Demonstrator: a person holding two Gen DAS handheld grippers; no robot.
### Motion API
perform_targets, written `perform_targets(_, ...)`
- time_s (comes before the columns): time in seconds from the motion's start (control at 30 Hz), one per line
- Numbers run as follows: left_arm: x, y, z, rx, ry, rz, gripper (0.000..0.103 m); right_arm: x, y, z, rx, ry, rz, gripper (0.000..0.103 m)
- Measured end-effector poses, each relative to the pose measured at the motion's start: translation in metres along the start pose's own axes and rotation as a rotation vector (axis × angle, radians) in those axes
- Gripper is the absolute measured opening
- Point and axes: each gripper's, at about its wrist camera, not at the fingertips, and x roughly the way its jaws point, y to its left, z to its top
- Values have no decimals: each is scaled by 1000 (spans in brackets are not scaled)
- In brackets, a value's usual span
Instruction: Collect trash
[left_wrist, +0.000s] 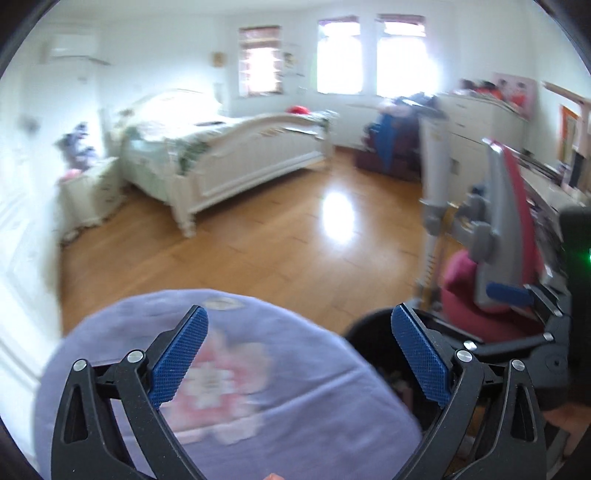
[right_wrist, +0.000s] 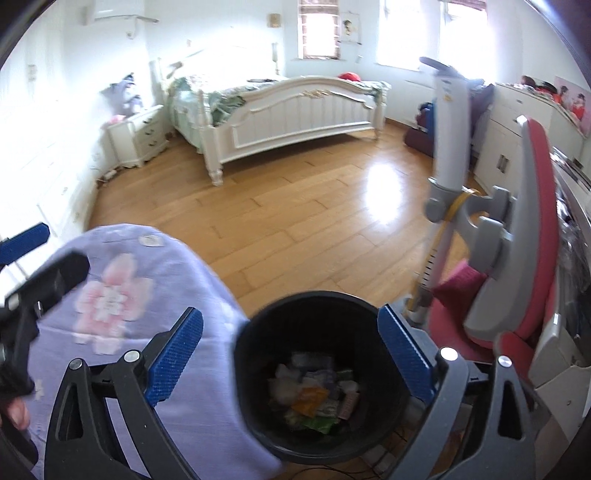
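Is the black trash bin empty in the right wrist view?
No, the black trash bin holds crumpled wrappers and paper scraps at its bottom.

- Wooden floor: carries a black bin holding trash, a white bed, a nightstand and a red chair.

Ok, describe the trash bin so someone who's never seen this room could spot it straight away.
Start at the white bed by the windows and come back across the wooden floor toward the camera. The trash bin stands between a lilac flowered cloth and a pink desk chair. It is the only round black container, open-topped, with crumpled wrappers at the bottom.
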Motion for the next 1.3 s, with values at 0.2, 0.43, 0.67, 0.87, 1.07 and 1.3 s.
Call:
perform_targets(0.2, -46, 62, -1, -84, -46, 164, 98, -18, 54, 9, -42, -44, 98, 97)
perform_targets(0.43, -101, 142, -18, -236, -87, 285, 98, -37, 133, 13, -106, -74, 225, 97)
perform_targets(0.67, -153, 203, -39, -336, -136, 374, 98, -62, 216, 3, -152, -88, 346, 97)
perform_targets(0.87, -186, 239, -59, -379, -161, 434, 98, -77, 270, -7, -189, -93, 366, 97)
perform_targets(1.07, -209, 261, -71, -419, -193, 460, 98, -94, 307, -14, -256, -109, 380, 97)
perform_targets(1.3, -222, 267, -68, -418, -219, 433, 98, -107, 318, -14, -281, -131, 364, 97)
